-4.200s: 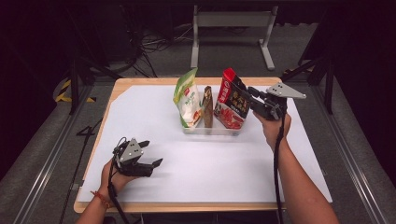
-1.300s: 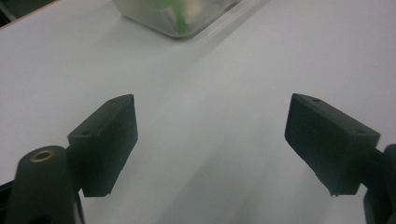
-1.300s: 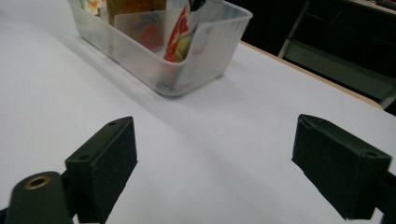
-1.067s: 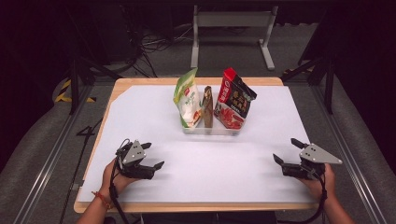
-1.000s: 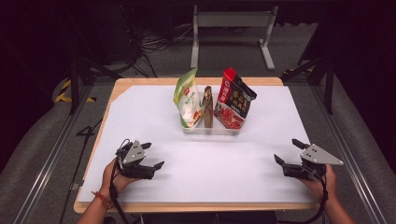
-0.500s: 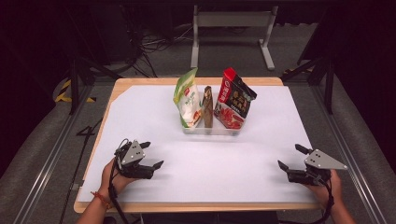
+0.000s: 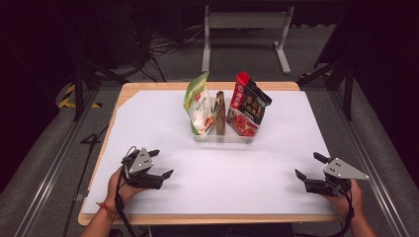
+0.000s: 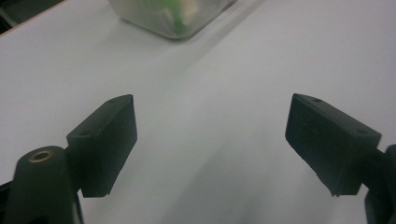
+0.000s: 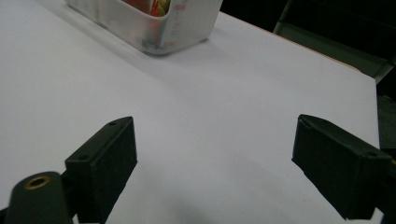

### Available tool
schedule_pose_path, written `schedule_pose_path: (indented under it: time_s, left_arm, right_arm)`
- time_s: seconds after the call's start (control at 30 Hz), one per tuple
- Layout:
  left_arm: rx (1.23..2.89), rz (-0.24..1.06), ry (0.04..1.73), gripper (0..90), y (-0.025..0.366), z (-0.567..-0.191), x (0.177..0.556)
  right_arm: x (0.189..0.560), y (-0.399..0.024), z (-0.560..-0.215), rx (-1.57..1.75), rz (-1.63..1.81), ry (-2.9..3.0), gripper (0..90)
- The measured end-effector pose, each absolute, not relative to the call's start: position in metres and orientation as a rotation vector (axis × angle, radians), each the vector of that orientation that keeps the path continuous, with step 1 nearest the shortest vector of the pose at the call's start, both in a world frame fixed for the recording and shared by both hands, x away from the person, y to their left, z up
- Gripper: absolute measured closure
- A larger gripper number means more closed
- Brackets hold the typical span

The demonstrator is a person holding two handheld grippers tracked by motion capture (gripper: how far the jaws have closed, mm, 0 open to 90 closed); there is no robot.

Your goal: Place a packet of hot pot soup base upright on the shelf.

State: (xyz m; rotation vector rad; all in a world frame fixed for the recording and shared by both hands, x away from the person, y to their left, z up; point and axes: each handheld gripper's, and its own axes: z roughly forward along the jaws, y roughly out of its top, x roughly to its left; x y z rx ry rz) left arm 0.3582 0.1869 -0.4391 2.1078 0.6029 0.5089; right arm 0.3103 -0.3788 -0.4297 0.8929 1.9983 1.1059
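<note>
From the high view, your left gripper (image 7: 160, 164) rests near the front left corner of the white sheet (image 7: 148, 118) that covers the table (image 7: 163, 86), its jaws spread wide with nothing between them. Your right gripper (image 7: 310, 166) sits near the front right corner, jaws likewise wide apart and empty. Both are well apart from the clear bin (image 7: 223, 137), which stands at the middle of the sheet toward the far side. In the bin, a green-and-white pouch (image 7: 198, 104) stands upright at the left, a slim brown packet (image 7: 220, 113) in the middle, and a red-and-black bag (image 7: 247, 104) at the right, leaning outward. In the left gripper view, your two black jaws stand far apart over bare white sheet, gripping nothing; a corner of the bin (image 8: 173, 16) shows at the top, with green packaging visible through its wall. In the right gripper view, the jaws are again fully spread over bare sheet, and the bin (image 9: 154, 23) sits at the top left with red packaging showing inside.
</note>
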Motion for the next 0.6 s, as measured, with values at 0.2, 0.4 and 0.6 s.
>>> schedule_pose_path:
  time_s: [0.2,0.4,0.6]
  left_arm:
    - [2.107,0.511,0.604,17.5,0.1873,-0.4386,0.3578]
    - [2.104,0.514,0.606,17.5,0.1875,-0.4382,0.3579]
    - [2.100,0.514,0.610,17.5,0.1880,-0.4380,0.3579]
  right_arm:
    - [0.3101,-0.3795,-0.4284,0.898,1.108,1.982,14.8]
    - [0.3109,-0.3800,-0.4283,0.898,1.107,1.979,14.7]
    - [0.3110,-0.3786,-0.4288,0.891,1.106,1.986,14.5]
